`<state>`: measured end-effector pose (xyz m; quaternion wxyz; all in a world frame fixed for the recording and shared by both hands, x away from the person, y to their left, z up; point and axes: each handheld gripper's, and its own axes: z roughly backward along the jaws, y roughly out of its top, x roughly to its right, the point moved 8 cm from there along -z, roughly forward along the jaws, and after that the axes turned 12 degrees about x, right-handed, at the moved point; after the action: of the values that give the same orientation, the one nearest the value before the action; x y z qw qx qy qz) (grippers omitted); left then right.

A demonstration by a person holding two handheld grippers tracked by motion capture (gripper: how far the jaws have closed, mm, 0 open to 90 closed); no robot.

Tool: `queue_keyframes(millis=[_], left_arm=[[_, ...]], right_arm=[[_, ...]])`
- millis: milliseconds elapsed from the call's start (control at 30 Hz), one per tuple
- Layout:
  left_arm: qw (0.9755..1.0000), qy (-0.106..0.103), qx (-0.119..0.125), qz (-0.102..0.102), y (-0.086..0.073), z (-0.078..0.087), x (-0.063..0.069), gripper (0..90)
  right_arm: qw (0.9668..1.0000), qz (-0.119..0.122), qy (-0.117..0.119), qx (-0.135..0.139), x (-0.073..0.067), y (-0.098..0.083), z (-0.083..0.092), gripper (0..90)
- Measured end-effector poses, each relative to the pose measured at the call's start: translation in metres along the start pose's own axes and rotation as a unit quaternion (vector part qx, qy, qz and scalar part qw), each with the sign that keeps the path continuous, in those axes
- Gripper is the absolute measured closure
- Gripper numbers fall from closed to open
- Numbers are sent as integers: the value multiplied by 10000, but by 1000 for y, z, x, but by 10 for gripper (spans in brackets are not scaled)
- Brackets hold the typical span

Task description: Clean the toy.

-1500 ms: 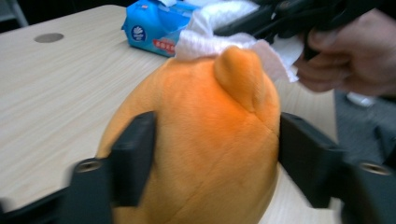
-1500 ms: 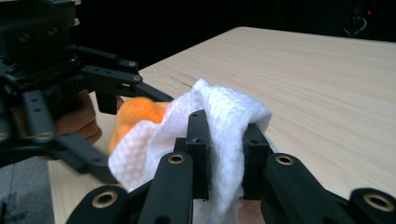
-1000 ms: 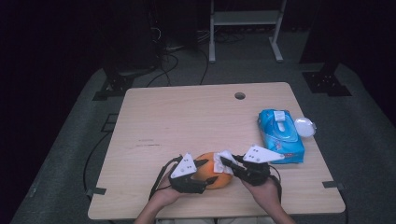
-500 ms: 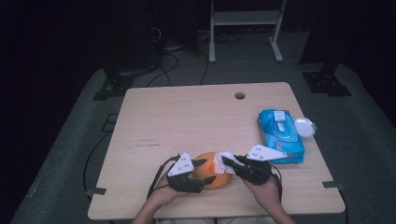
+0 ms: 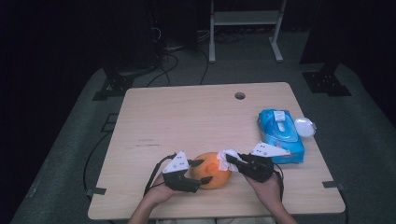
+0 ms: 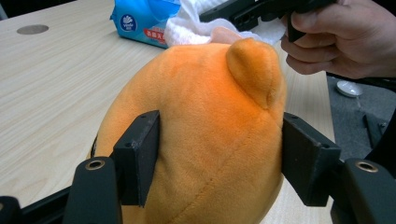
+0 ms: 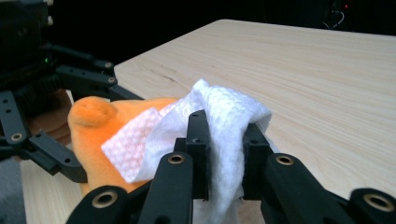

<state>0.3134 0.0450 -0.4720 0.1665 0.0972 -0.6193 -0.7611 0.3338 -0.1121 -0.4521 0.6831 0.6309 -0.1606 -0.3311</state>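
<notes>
Left gripper [image 6: 212, 158] clamps the orange plush toy [image 6: 205, 135], one pad on each flank, rounded ear poking up just beyond the far pad. Toy sits on the wooden table [image 5: 196, 116] near its front edge. Right gripper [image 7: 223, 140] is clenched on a white wet wipe [image 7: 224, 116]; the wipe bunches between the pads and drapes forward off the tips onto the toy's top. Blue wipes pack [image 5: 280, 135] lies just behind the right gripper, lid [image 5: 305, 126] beside it.
</notes>
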Motion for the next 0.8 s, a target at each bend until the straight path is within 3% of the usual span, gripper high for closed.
queue_keyframes(millis=[100,167,267,400,467,533,600,733,800], left_arm=[[10000,-51,-37,5,-1,2,-2,347],[10000,-74,-13,41,-2,5,-3,348],[9999,-97,-39,87,-3,10,-6,348],[9998,-145,-40,134,-4,15,-9,348],[9997,-159,-27,159,-5,17,-10,347],[9997,-165,-42,169,-5,18,-12,348],[9997,-151,-37,196,-5,20,-14,347],[9996,-142,-24,245,-6,23,-16,347],[9996,-137,-26,250,-6,23,-16,347]], right_arm=[[9996,190,182,44,-15,5,-2,772],[9993,304,199,17,-17,5,-4,772],[9998,165,64,-15,-4,0,-4,773],[9997,-217,-149,-1,15,-4,1,772],[9994,-324,-37,87,9,-1,1,772],[9997,-222,78,89,1,1,-2,772],[9998,-205,76,48,2,-3,-4,772],[9992,-178,-240,-262,17,-17,-5,772],[9992,-300,-174,-188,13,-16,-4,772]])
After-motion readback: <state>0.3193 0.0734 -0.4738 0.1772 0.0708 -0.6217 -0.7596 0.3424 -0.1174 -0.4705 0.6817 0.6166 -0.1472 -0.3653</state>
